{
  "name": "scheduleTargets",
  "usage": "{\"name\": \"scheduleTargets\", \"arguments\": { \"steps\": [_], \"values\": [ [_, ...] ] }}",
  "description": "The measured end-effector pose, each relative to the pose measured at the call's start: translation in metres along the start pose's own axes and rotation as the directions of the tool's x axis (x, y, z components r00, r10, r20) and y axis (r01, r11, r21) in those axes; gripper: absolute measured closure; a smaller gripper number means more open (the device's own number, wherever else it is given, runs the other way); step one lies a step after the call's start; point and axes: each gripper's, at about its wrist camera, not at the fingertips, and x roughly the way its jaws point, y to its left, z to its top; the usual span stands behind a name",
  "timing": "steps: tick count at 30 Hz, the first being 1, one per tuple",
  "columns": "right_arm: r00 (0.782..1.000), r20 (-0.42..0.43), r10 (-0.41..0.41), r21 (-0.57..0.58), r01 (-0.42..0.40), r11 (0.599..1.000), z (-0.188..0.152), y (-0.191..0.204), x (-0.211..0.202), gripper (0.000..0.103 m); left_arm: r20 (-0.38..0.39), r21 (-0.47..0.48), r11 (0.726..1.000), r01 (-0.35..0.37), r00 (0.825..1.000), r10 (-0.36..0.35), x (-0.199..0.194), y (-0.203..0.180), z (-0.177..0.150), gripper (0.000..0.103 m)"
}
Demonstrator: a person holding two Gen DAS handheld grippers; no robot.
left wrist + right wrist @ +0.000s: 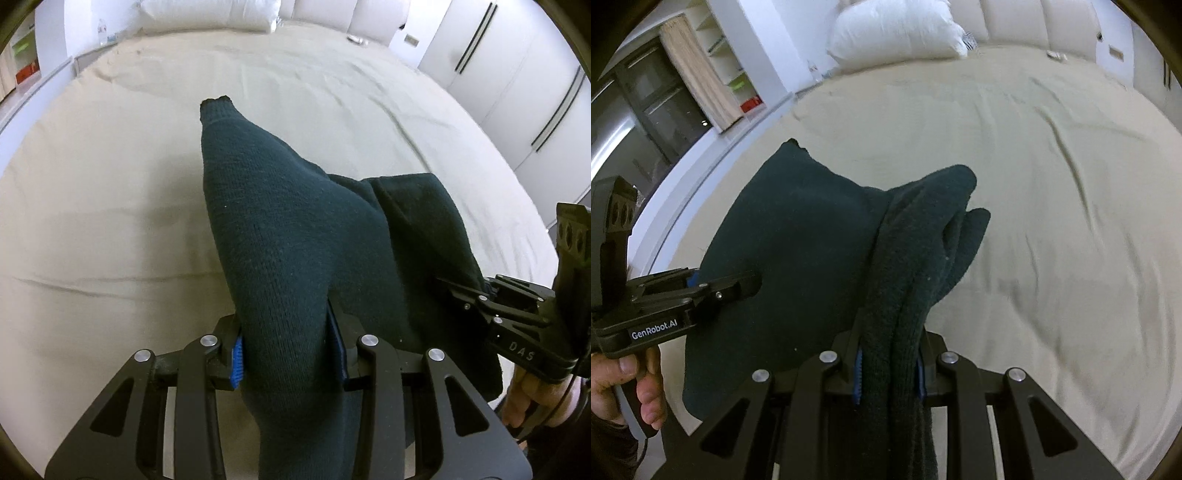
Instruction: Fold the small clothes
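Observation:
A dark green knit sweater point(280, 229) hangs in the air above the beige bed point(110, 184), held between both grippers. My left gripper point(288, 350) is shut on a thick fold of the sweater, one sleeve pointing away. My right gripper point(888, 373) is shut on a bunched edge of the same sweater point(798, 236). The right gripper also shows at the right edge of the left wrist view point(461, 291), and the left gripper shows at the left of the right wrist view point(738, 284), both biting into the cloth.
The bed sheet point(1034, 184) is wrinkled and spreads wide below. A white pillow point(894, 33) lies at the headboard. White wardrobe doors point(517, 74) stand at the right; shelves point(720, 55) and the bed's white edge point(683, 206) lie at the left.

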Motion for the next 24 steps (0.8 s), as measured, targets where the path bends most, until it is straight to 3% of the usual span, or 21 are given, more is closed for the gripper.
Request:
{"name": "scheduleTargets", "arguments": {
  "steps": [10, 15, 19, 21, 24],
  "values": [
    [0.994, 0.012, 0.112, 0.1, -0.113, 0.989, -0.012, -0.035, 0.007, 0.071, 0.039, -0.074, 0.997, 0.015, 0.999, -0.012, 0.025, 0.024, -0.034, 0.041],
    [0.99, 0.037, 0.139, 0.128, -0.142, 0.982, -0.019, -0.037, 0.007, 0.057, 0.059, -0.117, 0.992, 0.039, 0.998, -0.032, 0.036, 0.031, -0.029, 0.037],
    [0.991, 0.086, 0.1, 0.155, -0.113, 0.982, -0.024, -0.05, -0.015, 0.051, 0.112, -0.121, 0.992, 0.034, 0.993, -0.021, 0.022, 0.035, -0.035, 0.037],
    [0.991, 0.127, 0.033, 0.136, -0.05, 0.989, -0.026, -0.047, -0.034, 0.051, 0.172, -0.123, 0.992, 0.023, 0.985, -0.002, 0.004, 0.035, -0.038, 0.037],
    [0.975, 0.213, -0.071, 0.088, 0.053, 0.995, -0.031, -0.035, -0.065, 0.051, 0.294, -0.094, 0.995, -0.03, 0.954, 0.056, -0.033, 0.024, -0.042, 0.037]
  ]
}}
